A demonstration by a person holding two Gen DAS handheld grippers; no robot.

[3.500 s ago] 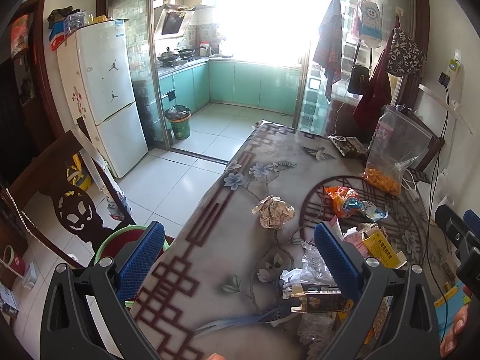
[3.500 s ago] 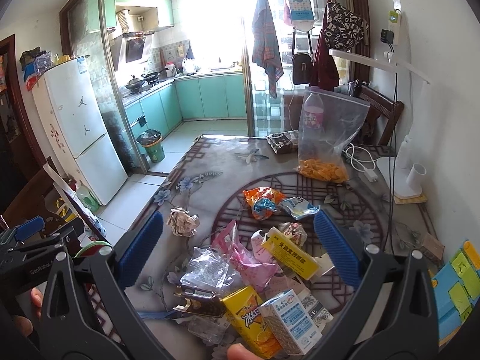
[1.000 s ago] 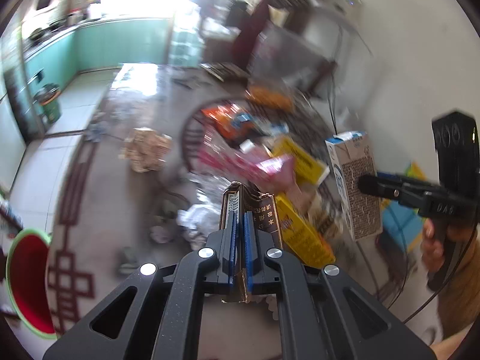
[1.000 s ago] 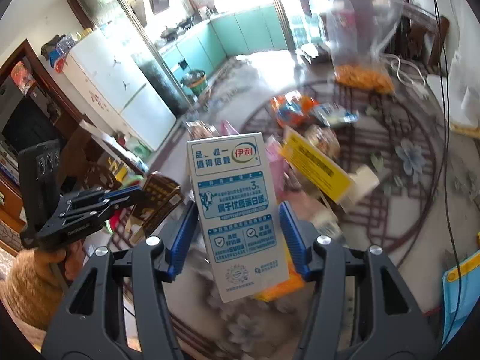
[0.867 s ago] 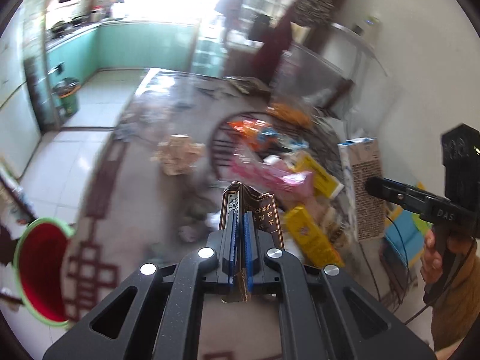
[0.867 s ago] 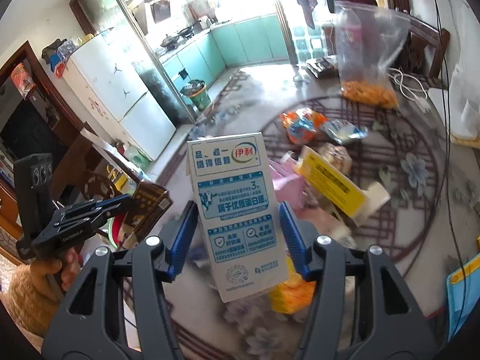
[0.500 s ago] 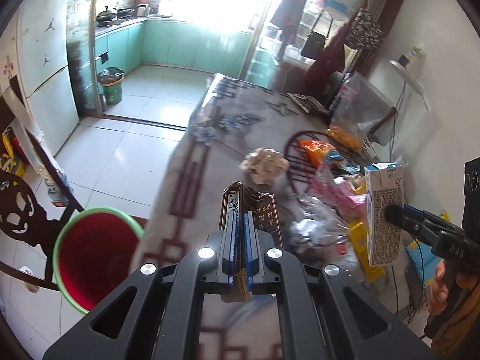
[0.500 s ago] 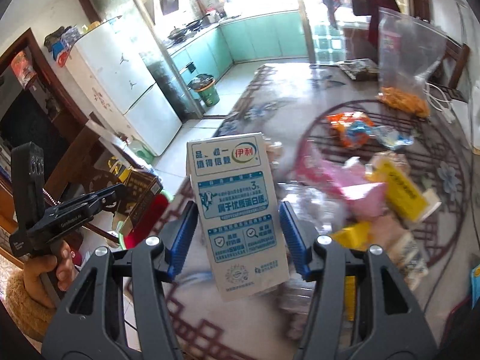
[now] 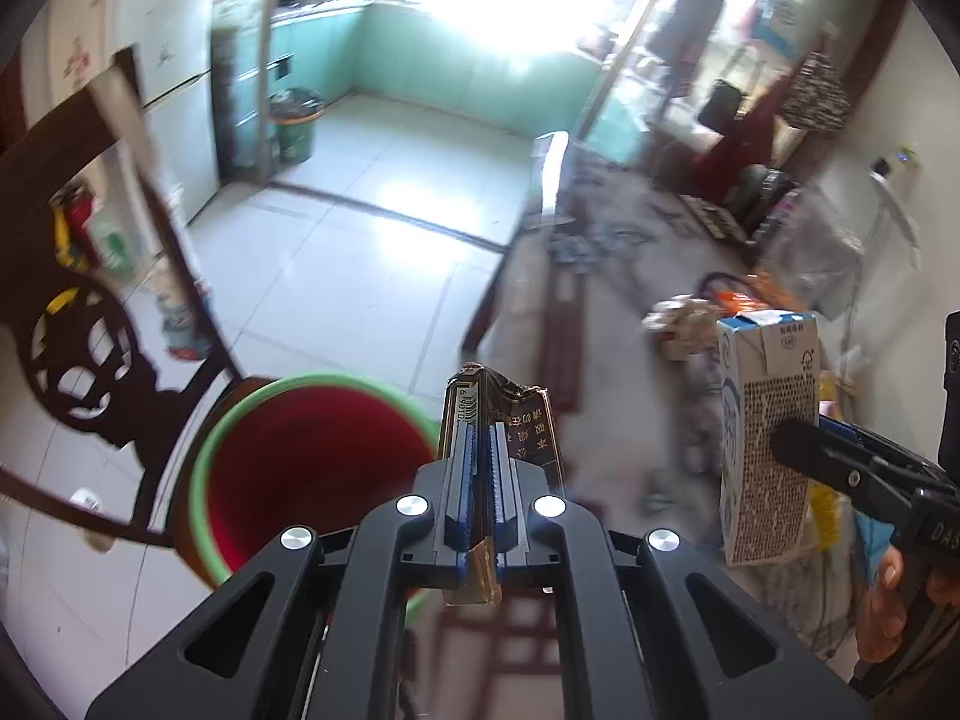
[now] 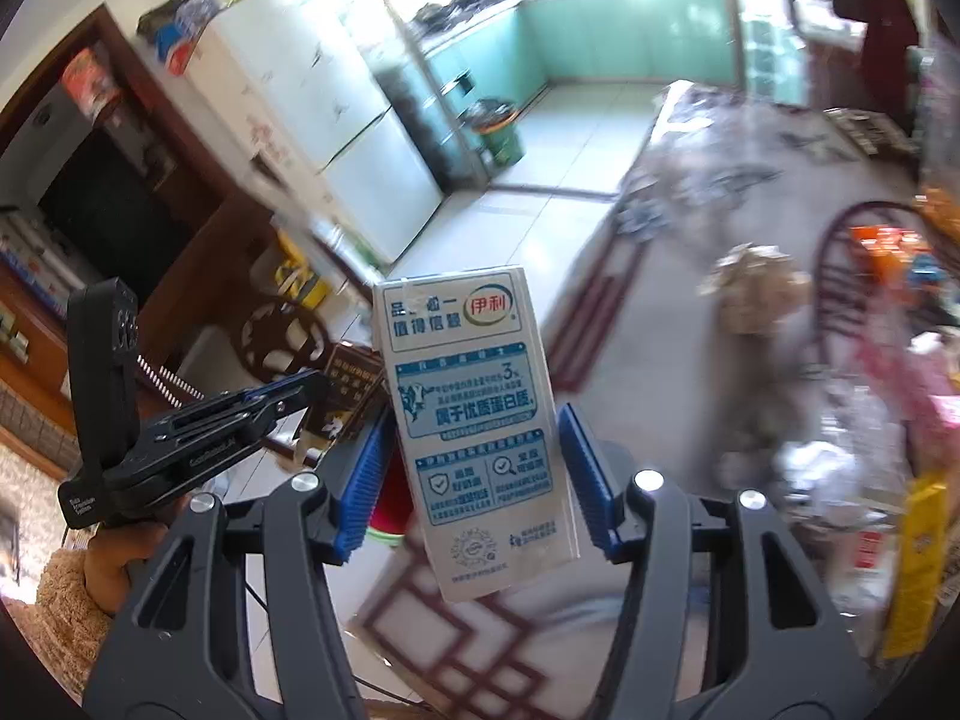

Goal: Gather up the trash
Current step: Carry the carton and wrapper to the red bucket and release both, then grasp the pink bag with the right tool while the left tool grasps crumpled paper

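The left gripper [image 9: 479, 429] clenched a brown wrapper [image 9: 528, 429] beside the red bin [image 9: 312, 456]; the right gripper [image 10: 474, 468] grasped a milk carton [image 10: 468, 414] nearby.

A white fridge [image 10: 312, 102] stands left of the teal kitchen cabinets [image 10: 624, 30], with a carved wooden chair [image 9: 78, 324] nearer.

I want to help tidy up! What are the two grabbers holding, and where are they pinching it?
The left gripper pinches a flattened brown carton at its lower half. The right gripper squeezes a milk carton by its two sides, low down.
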